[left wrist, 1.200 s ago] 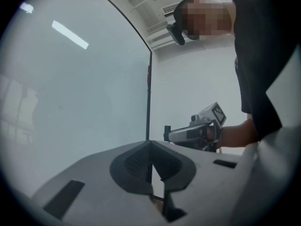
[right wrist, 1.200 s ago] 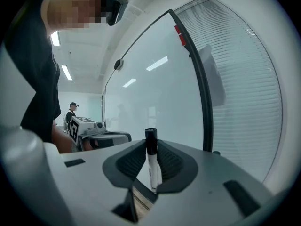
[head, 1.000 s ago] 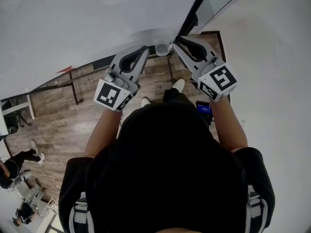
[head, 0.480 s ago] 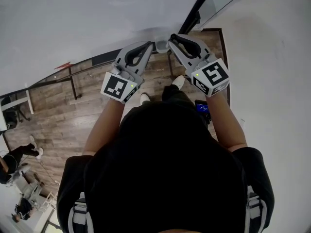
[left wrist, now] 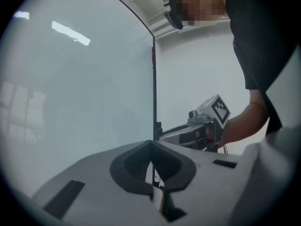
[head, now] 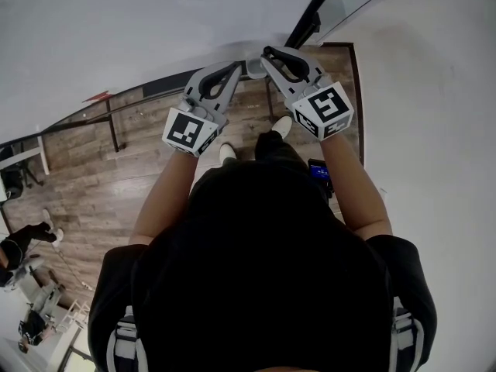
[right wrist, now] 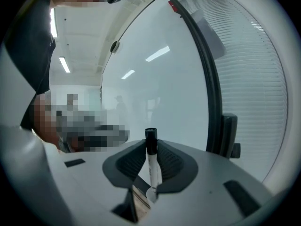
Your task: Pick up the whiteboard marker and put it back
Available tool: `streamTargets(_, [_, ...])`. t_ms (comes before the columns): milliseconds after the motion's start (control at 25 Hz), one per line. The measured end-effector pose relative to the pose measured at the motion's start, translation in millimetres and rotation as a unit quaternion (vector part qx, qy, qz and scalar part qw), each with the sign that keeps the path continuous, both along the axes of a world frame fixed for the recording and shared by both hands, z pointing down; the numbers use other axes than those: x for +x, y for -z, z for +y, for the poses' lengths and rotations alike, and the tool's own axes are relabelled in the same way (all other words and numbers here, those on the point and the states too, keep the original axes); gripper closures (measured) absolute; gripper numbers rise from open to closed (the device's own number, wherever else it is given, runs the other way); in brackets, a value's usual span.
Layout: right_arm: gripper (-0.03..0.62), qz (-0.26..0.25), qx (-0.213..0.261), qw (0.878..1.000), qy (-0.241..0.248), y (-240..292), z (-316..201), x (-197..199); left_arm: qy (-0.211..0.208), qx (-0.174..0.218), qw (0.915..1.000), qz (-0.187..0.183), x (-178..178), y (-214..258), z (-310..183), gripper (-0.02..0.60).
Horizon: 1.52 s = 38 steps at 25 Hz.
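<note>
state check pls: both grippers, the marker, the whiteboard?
Right gripper: jaws shut on the whiteboard marker.
Whiteboard marker: upright between the jaws, black cap end up.
Left gripper: jaws together, nothing between them.
Whiteboard: no writing on the part in view.
</note>
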State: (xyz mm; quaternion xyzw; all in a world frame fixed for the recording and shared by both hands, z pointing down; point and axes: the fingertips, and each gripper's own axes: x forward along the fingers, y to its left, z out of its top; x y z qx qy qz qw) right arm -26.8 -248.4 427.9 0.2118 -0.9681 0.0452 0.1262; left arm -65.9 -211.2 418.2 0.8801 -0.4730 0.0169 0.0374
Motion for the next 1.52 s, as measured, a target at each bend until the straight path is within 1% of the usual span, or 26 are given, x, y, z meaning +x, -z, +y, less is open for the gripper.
streamTargets(200, [0.525,0.033,-0.005,0.999,0.010,-20.0,0.7,-5.7,0.006,0.000,0.9999,-0.014,-1.6,-7.1,-1.0,0.578])
streamTargets(280, [0.525,0.042,-0.001,0.999,0.013,-24.0,1.3,-9.0,0.012,-0.001,0.9998,-0.012,-5.1,-8.1,-1.9,0.578])
streamTargets(520, [0.525,0.042,-0.010,0.999,0.009,-36.1,-5.6,-15.3,0.029,-0.009,0.9995,-0.003,-14.2,-14.7,-2.2,0.578])
streamTargets(840, [0.525,0.039,-0.037,0.999,-0.007,-61.5,-13.2,-20.5,0.026,-0.005,0.9996,-0.007,-15.0,-19.1,-9.1,0.578])
streamTargets(1160, [0.525,0.060,-0.053,0.997,-0.009,-88.5,-17.0,-20.0,0.030,-0.009,0.9995,-0.004,-17.7,-22.4,-10.0,0.578])
streamTargets(1520, [0.525,0.086,-0.090,0.992,-0.017,-123.2,-22.4,-19.1,0.043,-0.019,0.9989,0.000,-22.9,-26.5,-11.0,0.578])
